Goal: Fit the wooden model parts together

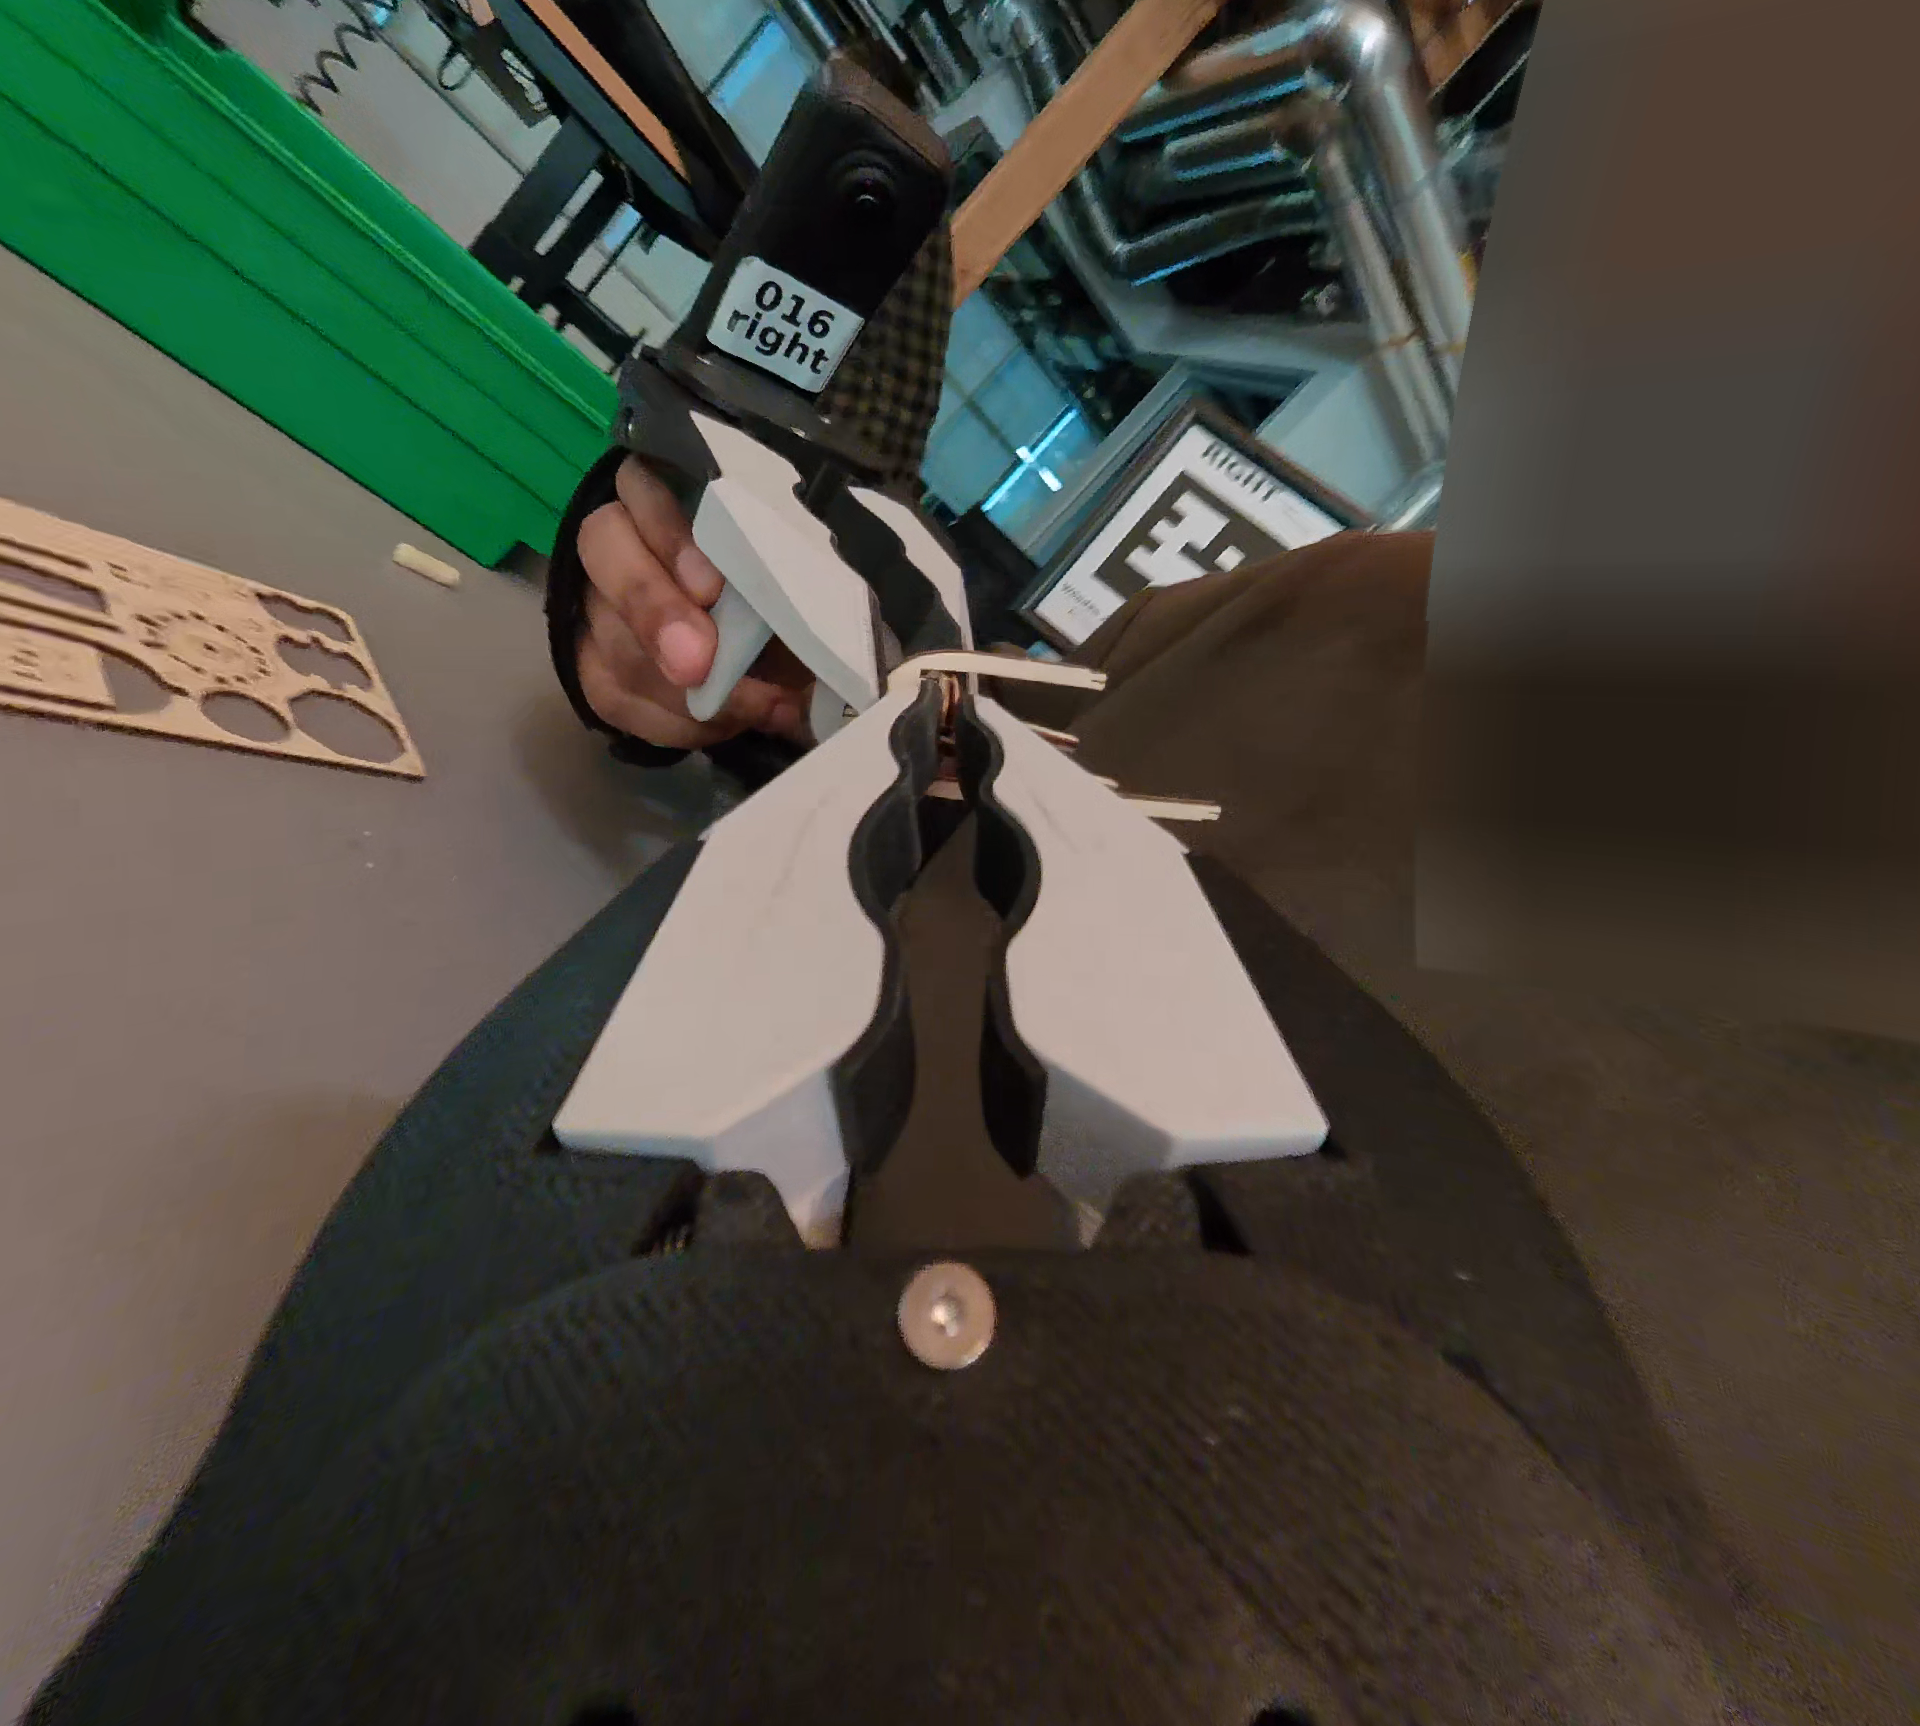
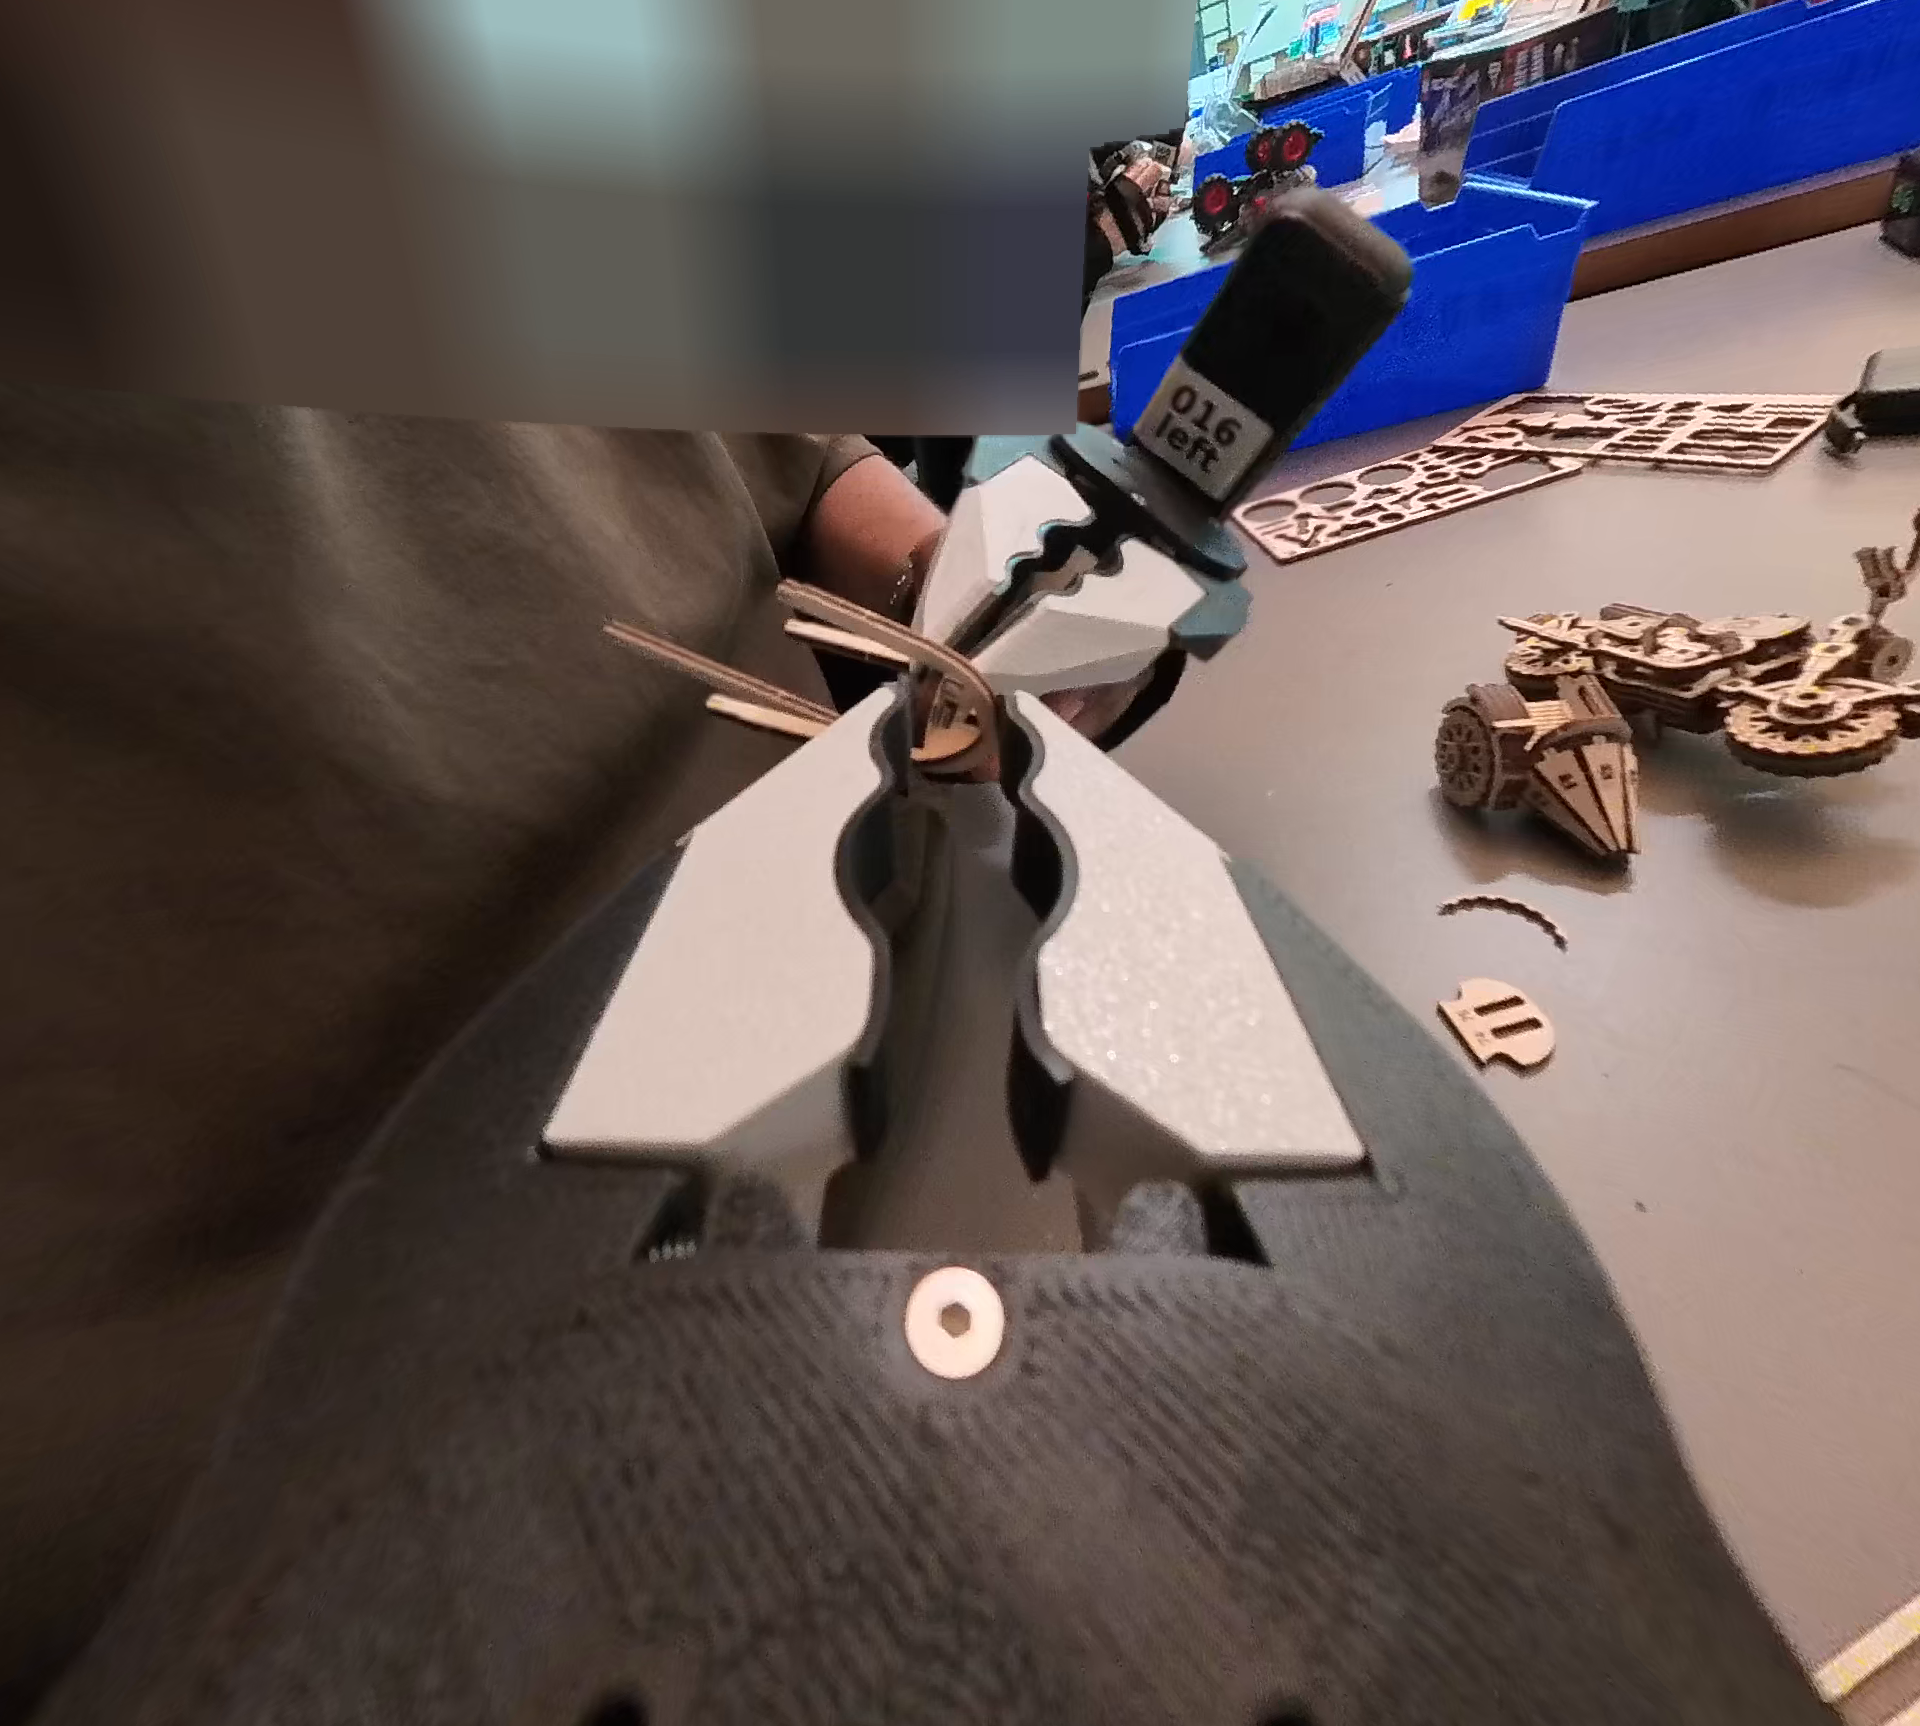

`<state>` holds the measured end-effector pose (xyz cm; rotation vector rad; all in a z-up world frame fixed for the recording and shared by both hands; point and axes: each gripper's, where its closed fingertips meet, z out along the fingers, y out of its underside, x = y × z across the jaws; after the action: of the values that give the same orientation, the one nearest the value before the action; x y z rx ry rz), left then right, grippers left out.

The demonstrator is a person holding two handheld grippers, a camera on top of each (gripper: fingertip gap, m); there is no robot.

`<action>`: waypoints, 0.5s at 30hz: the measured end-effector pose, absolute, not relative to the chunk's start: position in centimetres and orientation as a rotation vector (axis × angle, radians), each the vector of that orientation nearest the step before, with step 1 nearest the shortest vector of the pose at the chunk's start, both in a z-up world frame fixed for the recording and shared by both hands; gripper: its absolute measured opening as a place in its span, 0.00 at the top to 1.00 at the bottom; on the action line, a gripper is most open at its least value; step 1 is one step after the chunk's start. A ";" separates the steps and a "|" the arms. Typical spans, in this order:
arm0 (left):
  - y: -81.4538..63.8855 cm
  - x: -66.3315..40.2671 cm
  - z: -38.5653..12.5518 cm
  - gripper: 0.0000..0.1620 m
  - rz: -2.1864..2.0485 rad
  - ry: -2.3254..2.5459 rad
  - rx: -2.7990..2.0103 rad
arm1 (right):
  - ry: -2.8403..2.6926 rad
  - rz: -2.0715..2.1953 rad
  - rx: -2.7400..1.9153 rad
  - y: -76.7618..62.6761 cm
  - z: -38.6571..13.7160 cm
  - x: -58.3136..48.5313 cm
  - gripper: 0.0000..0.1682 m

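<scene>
Both grippers meet over the table, each pinching one small wooden assembly of thin flat strips and a rounded slotted piece. In the left wrist view my left gripper (image 1: 940,708) is shut on the assembly, and its strips (image 1: 1049,670) stick out to the right. My right gripper (image 1: 881,691), held by a hand, comes in from the upper left and touches the same piece. In the right wrist view my right gripper (image 2: 951,751) is shut on the rounded wooden piece (image 2: 954,720). The left gripper (image 2: 940,650) is clamped just behind it. The strips (image 2: 727,674) point left towards the person's brown shirt.
A built wooden motorcycle model (image 2: 1683,700) stands at the right, with a toothed arc (image 2: 1507,916) and a round slotted piece (image 2: 1496,1024) loose in front of it. Punched wooden sheets (image 2: 1455,471) (image 1: 208,637) lie on the grey table. Blue bins (image 2: 1455,315) and a green bin (image 1: 260,274) stand behind. Both grippers' tips are close together, under 4 cm apart.
</scene>
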<state>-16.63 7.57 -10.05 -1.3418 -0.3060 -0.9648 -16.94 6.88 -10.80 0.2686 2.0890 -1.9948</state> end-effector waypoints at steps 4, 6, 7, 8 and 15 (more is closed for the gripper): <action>7.4 -16.9 -10.2 0.97 -0.715 -0.237 -1.437 | 2.212 -2.046 0.218 6.8 -11.0 -17.2 0.91; 7.2 -17.5 -10.4 0.86 -0.625 -0.237 -1.465 | 2.303 -2.092 0.166 6.8 -11.1 -17.2 0.91; 7.1 -17.6 -10.6 0.83 -0.602 -0.234 -1.476 | 2.335 -2.127 0.141 6.8 -10.9 -17.3 0.91; 7.0 -17.6 -10.8 0.81 -0.593 -0.218 -1.493 | 2.362 -2.153 0.116 6.8 -10.8 -17.2 0.91; 7.5 -15.6 -11.6 0.79 -0.651 -0.123 -1.556 | 2.490 -2.192 -0.033 6.1 -10.8 -16.3 0.91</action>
<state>-15.58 7.51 -11.63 -1.5555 -0.1229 -0.6514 -16.32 6.06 -10.84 -0.0335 2.4895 -2.1925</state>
